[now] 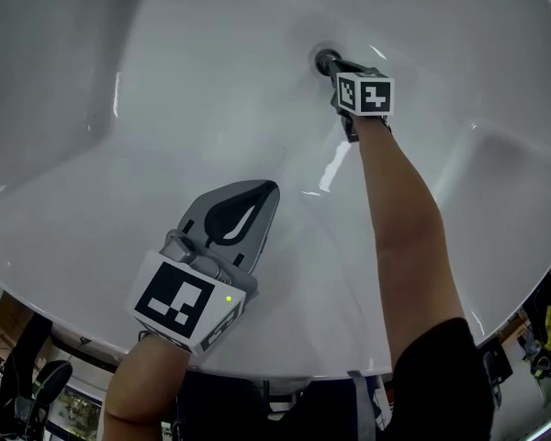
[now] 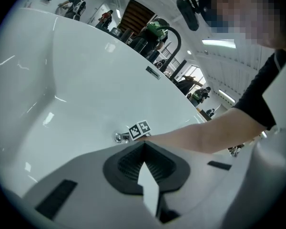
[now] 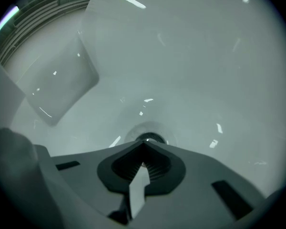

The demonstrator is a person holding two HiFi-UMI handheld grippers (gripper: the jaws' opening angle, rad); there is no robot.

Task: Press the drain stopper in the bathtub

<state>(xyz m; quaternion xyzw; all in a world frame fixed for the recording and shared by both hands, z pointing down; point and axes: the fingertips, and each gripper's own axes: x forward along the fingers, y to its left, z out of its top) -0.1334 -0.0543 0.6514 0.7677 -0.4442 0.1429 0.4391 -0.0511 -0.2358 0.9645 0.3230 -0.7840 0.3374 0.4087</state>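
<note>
Right gripper view: your right tool [image 3: 144, 144] has its jaws together, nothing between them, with the tips right at the drain stopper [image 3: 150, 138]. Whether they actually touch it can't be told. Head view matches: right tool [image 1: 335, 63] reaches far into the bathtub [image 1: 165, 108] on your outstretched arm [image 1: 399, 209], tip at the stopper [image 1: 326, 60], which sits at the bottom of the white basin. Your left tool [image 1: 262, 191] hangs over the near slope of the tub, well apart from the stopper, jaws closed and empty. Tub surface is glossy white and bare, with light glints. Left gripper view, beyond the tub rim: a curved black pipe [image 2: 174, 37], several people [image 2: 76, 5] standing, and ceiling lights [image 2: 218, 43].
</note>
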